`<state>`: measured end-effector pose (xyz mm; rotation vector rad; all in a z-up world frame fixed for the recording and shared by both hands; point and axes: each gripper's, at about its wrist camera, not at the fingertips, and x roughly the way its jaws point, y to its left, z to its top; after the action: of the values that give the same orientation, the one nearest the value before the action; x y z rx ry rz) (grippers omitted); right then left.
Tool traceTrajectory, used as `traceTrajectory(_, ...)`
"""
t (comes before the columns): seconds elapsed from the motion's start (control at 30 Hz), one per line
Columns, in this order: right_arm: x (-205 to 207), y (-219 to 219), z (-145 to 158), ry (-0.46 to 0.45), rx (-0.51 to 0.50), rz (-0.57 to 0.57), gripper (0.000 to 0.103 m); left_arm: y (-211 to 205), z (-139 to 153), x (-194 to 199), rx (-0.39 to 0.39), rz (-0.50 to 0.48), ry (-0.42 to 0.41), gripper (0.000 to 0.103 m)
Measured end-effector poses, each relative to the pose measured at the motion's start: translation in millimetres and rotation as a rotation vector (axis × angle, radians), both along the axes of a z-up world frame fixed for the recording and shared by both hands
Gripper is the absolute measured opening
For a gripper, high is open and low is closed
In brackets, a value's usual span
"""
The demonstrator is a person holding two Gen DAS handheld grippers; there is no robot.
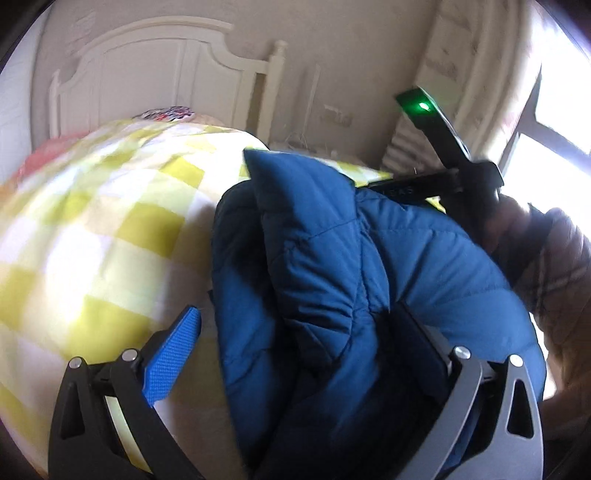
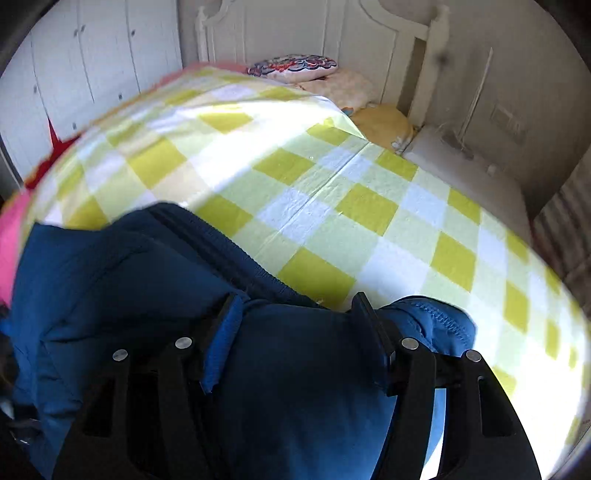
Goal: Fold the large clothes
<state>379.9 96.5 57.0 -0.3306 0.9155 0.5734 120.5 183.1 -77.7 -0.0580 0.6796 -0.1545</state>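
Nearest the lens, the left gripper (image 1: 295, 354) stands with its jaws spread wide, a thick bunch of the blue padded jacket (image 1: 332, 266) filling the gap. Only the inner finger is buried in the cloth, while the blue-padded finger (image 1: 170, 362) stands apart from it, so this is a loose cradle, not a pinch. The right gripper (image 2: 295, 343) is likewise spread wide, with jacket bulk heaped between its fingers; whether they press the fabric cannot be told. Both tools probably bracket the quilted mass to keep its bulk gathered while a fold is formed. The jacket lies at the near edge of the yellow-checked bedspread (image 2: 332, 192). Farther off, pillows (image 2: 295, 66) rest against the white headboard (image 2: 303, 29).
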Motion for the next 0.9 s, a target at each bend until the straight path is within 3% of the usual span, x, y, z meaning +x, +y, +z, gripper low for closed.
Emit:
traceTrajectory(0.07,1.4,-5.3,-2.8,0.002,0.010,0.007,0.059,-4.7,25.6,-2.9,0.074,-0.013,-0.029,0.100)
traceTrajectory(0.1,2.5,-8.7,-3.8,0.003,0.025,0.004,0.059,-7.4,49.5,-6.7,0.108,-0.008,-0.090,0.100)
traceTrajectory(0.2,-1.4,-9.6,-2.8,-0.010,0.036,-0.001,0.059,-17.0,97.3,-1.1,0.137,0.003,-0.189,0.100)
traceTrajectory(0.3,-5.1,-6.8,-5.2,-0.018,0.047,0.002,0.059,-32.3,114.9,38.5,0.196,0.025,-0.177,0.101)
traceTrajectory(0.4,-6.1,-13.7,-4.1,-0.022,0.082,0.002,0.059,-29.7,86.3,99.1,0.285,0.143,-0.035,0.100)
traceTrajectory(0.47,-7.2,-18.8,-3.3,-0.023,0.109,0.004,0.059,-18.8,41.7,130.6,0.355,0.225,0.136,0.101)
traceTrajectory(0.5,-7.2,-22.3,-2.1,-0.021,0.134,0.002,0.059,-13.9,13.7,139.9,0.330,0.207,0.214,0.101)
traceTrajectory(0.6,-5.4,-28.7,0.7,-0.005,0.189,-0.003,0.059,1.2,-3.1,134.6,0.235,0.212,0.188,0.101)
traceTrajectory(0.73,-12.1,-32.9,18.2,-0.060,0.204,-0.035,0.059,5.7,-8.4,129.3,0.219,0.223,0.172,0.101)
traceTrajectory(0.9,-6.8,-59.0,46.3,-0.149,0.270,-0.186,0.059,10.4,-13.4,128.5,0.167,0.219,0.167,0.101)
